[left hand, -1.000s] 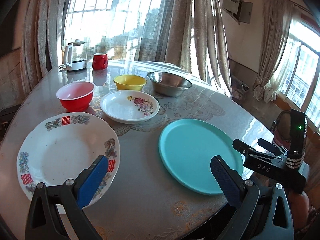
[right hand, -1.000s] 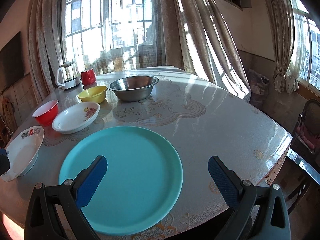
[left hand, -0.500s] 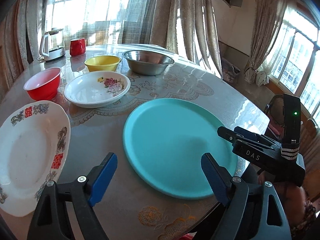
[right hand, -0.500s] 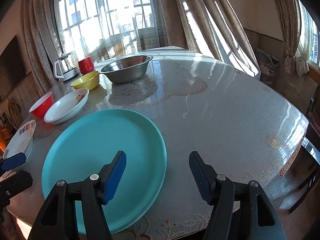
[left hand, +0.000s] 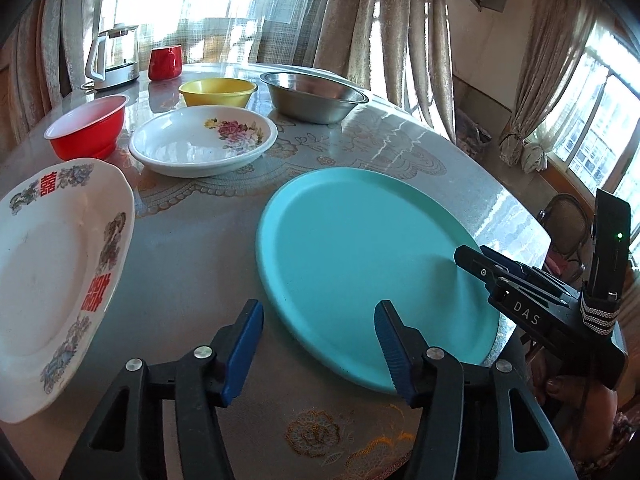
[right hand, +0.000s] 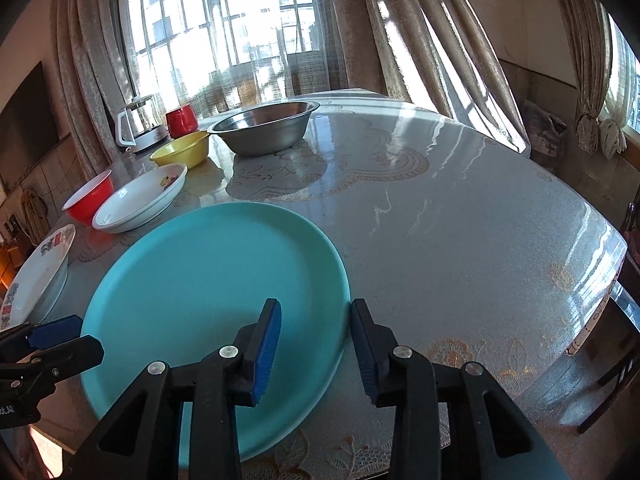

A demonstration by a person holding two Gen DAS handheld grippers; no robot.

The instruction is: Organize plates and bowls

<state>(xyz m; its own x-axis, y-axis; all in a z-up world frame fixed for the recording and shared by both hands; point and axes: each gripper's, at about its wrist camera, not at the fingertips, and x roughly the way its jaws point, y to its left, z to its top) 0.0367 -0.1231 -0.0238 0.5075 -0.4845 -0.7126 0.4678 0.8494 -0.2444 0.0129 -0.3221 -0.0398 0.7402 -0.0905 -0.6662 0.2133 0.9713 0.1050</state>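
- The big teal plate (right hand: 216, 280) is lying flat on the table (right hand: 460, 220), close to the near edge.
- The right gripper (right hand: 316, 340) is being closed around the plate's right rim. The rim is between the jaws, but it is not yet pinched.
- The left gripper (left hand: 320, 344) is being closed around the plate's near left rim (left hand: 280, 304). Nothing is squeezed there yet either.
- The rim is thin and low, so it could be missed and only air would be grabbed.
- The plate could be pushed along the shiny table and slid off the edge.
- If only one side is caught, the plate could be tipped and dropped.
- The white plate with red signs (left hand: 52, 276) is near the left gripper and could be bumped.
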